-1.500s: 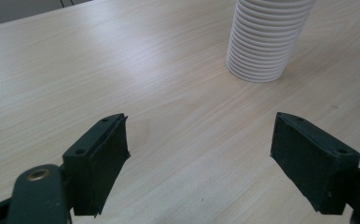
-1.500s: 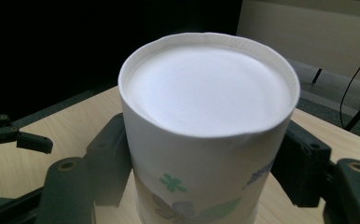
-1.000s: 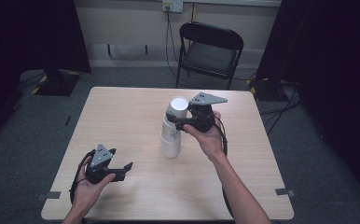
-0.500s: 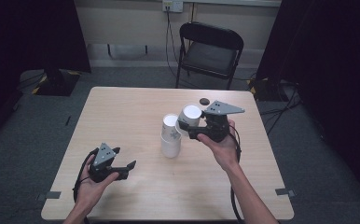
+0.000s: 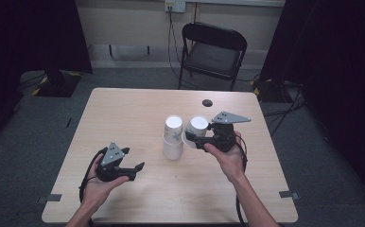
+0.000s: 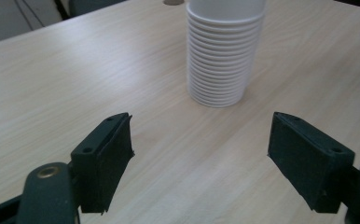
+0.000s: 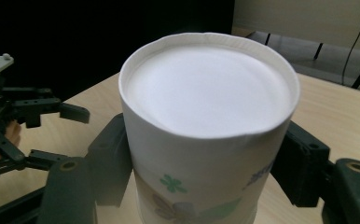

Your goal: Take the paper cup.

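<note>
On the wooden table (image 5: pixel 124 113) stands a stack of white paper cups (image 5: pixel 173 137), near the middle of the tabletop. In the left gripper view this stack shows many rims one over another, and it stands upright on the wood ahead of the jaws. The right gripper (image 5: pixel 193 138) is closed on a single paper cup (image 5: pixel 197 128), which it holds upright just beside the stack, on the right of it, and lifted from the table. In the right gripper view this cup (image 7: pixel 206 135) sits between the two black jaws, which press on its two sides; the cup is white inside and has a green flower print on its wall. The person's right hand (image 5: pixel 228 153) holds this gripper from below. The left gripper (image 5: pixel 135 168) is held by the left hand (image 5: pixel 100 182) over the near left part of the table, well apart from the stack. Its jaws stand wide and hold nothing, with bare wood between them. A small dark round thing (image 5: pixel 207 102) lies on the far part of the table. Behind the table stands a black folding chair (image 5: pixel 212 52).
</note>
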`<state>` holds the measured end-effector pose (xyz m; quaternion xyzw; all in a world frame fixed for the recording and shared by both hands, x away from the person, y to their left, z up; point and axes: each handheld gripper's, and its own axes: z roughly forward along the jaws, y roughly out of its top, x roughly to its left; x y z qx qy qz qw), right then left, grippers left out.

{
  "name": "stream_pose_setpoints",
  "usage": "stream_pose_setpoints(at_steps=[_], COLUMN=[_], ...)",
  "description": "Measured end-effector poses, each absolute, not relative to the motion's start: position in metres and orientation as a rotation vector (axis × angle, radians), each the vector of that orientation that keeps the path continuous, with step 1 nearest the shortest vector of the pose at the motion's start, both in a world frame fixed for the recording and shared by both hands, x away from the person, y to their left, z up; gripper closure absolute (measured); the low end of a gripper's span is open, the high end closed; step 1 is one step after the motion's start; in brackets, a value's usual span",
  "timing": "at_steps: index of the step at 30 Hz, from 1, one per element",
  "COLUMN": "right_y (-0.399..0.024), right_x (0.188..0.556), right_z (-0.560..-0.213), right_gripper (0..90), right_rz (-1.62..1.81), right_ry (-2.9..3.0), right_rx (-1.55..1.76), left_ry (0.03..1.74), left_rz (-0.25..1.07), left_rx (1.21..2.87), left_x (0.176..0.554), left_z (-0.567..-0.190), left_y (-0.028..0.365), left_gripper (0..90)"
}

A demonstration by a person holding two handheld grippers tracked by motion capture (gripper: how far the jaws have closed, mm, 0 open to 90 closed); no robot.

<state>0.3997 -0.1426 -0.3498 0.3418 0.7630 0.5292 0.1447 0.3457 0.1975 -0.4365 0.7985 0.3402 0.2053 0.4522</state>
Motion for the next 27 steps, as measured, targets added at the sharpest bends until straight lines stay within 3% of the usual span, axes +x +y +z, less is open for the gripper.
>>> stream_pose_setpoints(at_steps=[4, 13, 27], right_y=[-0.138, -0.134, -0.132], right_x=[0.396, 0.386, 0.368], right_z=[-0.363, -0.379, -0.397], right_gripper=[30.3, 30.3, 30.5], right_rz=[1.496, 1.505, 1.611], right_ry=[2.241, 2.303, 2.325], right_rx=[1.008, 1.031, 1.104], left_ry=[0.815, 0.75, 0.667], left_rz=[0.46, 0.493, 0.468], left_rx=[1.967, 1.921, 1.925], left_x=[0.347, 0.347, 0.338], left_z=[-0.436, -0.419, -0.434], left_y=[0.185, 0.156, 0.133], left_gripper=[21.4, 16.8, 36.6])
